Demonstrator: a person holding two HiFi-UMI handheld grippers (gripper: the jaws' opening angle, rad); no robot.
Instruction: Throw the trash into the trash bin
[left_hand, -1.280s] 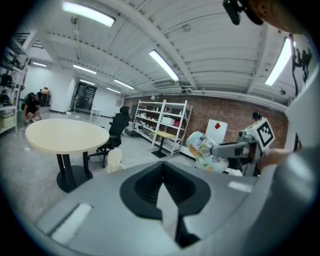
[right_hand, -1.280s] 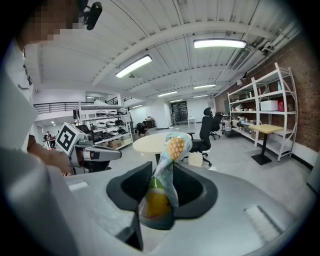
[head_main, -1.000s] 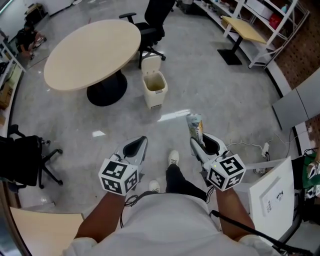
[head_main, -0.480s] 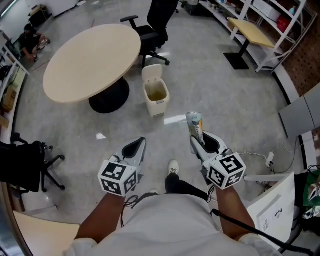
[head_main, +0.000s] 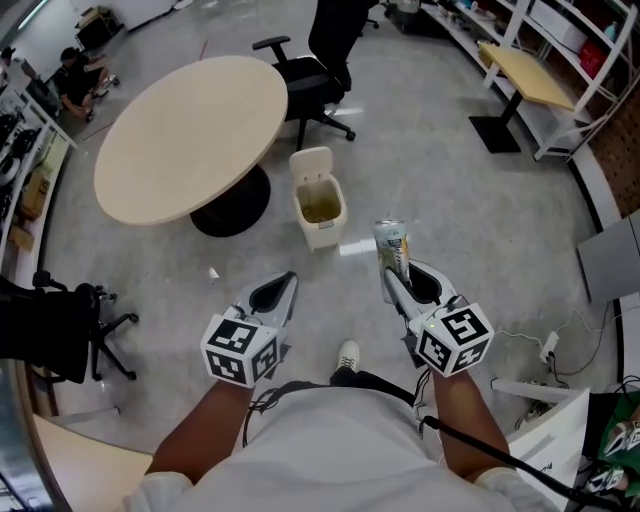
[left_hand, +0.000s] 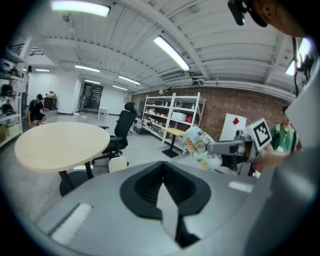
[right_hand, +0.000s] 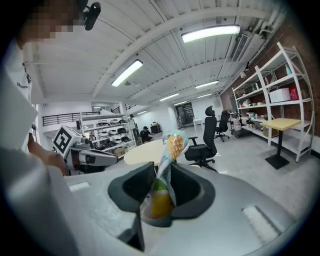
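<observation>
The white trash bin, its lid tipped back, sits closer to my grippers in the head view than it did 1 second ago. The round table beside the bin has slid nearer too. I read this as the walk-up: the carry is well along and the drop has not yet begun. The bin is still ahead of both grippers, a little left of the right gripper, on open floor.

The right gripper's jaws have just been closing further. They clench the lower part of a crumpled snack packet, which stands up out of them, short of the bin. The left gripper has its jaws pressed together on nothing.

The left gripper view gives me what the head view cannot. It shows the packet from the side, bent over above the other gripper. It also shows the bin's lid peeking over the gripper body, near the black office chair. The right gripper view shows the pinch itself on the packet but no bin at all, since the gripper's own body hides the floor there.
</observation>
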